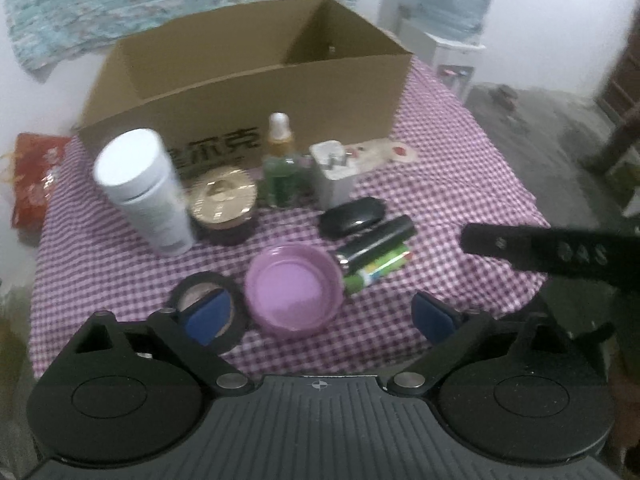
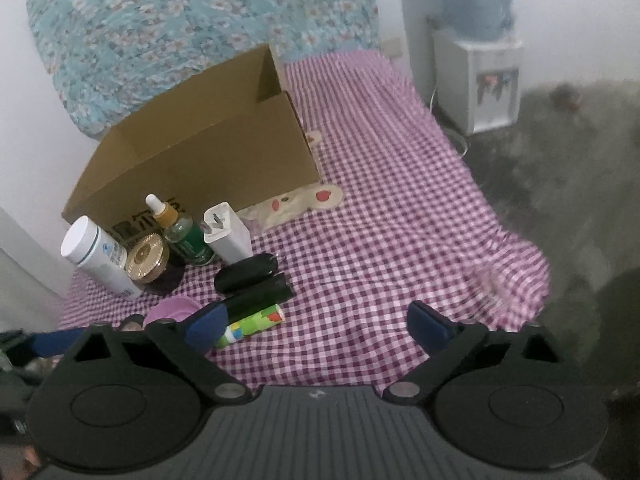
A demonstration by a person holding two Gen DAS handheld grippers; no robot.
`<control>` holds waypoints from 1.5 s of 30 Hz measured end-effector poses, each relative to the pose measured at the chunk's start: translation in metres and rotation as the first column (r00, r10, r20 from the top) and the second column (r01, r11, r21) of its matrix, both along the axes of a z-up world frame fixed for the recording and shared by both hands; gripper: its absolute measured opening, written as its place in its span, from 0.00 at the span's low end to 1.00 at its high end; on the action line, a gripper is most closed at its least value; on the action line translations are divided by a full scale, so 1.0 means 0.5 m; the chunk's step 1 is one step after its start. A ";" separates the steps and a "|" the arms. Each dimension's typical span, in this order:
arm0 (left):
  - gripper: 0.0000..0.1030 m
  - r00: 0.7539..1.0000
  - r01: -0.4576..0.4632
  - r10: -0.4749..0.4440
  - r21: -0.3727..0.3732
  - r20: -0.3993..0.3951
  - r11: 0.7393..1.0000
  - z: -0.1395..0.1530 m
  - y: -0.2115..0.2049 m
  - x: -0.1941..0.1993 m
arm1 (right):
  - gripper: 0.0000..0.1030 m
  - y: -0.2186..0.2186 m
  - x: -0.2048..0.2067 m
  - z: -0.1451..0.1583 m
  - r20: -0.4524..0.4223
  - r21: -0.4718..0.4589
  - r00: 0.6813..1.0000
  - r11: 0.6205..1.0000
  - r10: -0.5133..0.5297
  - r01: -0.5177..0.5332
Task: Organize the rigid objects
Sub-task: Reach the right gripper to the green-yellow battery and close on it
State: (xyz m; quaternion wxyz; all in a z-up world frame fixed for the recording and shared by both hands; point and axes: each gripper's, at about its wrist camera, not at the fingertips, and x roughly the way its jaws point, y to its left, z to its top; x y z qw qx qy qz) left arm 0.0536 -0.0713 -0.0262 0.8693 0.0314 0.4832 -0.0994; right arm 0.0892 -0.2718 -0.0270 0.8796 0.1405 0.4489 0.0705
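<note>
An open cardboard box (image 1: 240, 96) (image 2: 192, 156) stands at the back of the checked tablecloth. In front of it are a white bottle (image 1: 144, 188) (image 2: 96, 256), a gold-lidded jar (image 1: 224, 200) (image 2: 146, 258), a green dropper bottle (image 1: 280, 168) (image 2: 184, 236) and a white charger (image 1: 332, 176) (image 2: 228, 232). Nearer lie a black case (image 1: 352, 216) (image 2: 246, 270), a black tube (image 1: 376, 242) (image 2: 260, 294), a green tube (image 1: 376, 272) (image 2: 254, 324), a purple lid (image 1: 294, 288) (image 2: 172, 308) and a black ring (image 1: 212, 312). My left gripper (image 1: 320, 316) is open above the purple lid. My right gripper (image 2: 316, 326) is open over bare cloth, right of the tubes.
A water dispenser (image 2: 476, 76) stands on the floor at the right. A floral quilt (image 2: 192, 24) lies behind the box. A red cushion (image 1: 36, 180) rests at the table's left edge. The table's right half (image 2: 400, 220) holds only a cream patch with red marks (image 2: 304, 200).
</note>
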 end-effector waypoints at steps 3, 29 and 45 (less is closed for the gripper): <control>0.89 0.999 0.048 -0.048 0.004 0.001 0.999 -0.008 -0.013 0.000 | 0.80 -0.008 0.021 -0.016 -0.033 0.061 0.999 0.998 0.014 -0.012; 0.54 0.987 0.149 -0.151 -0.048 -0.050 0.988 -0.041 -0.046 0.028 | 0.25 0.053 0.122 -0.100 -0.141 0.134 0.977 0.981 0.161 -0.143; 0.52 0.976 0.214 -0.215 -0.031 -0.041 0.976 -0.044 -0.080 0.019 | 0.20 0.040 0.100 -0.100 -0.114 0.116 0.977 0.979 0.182 -0.169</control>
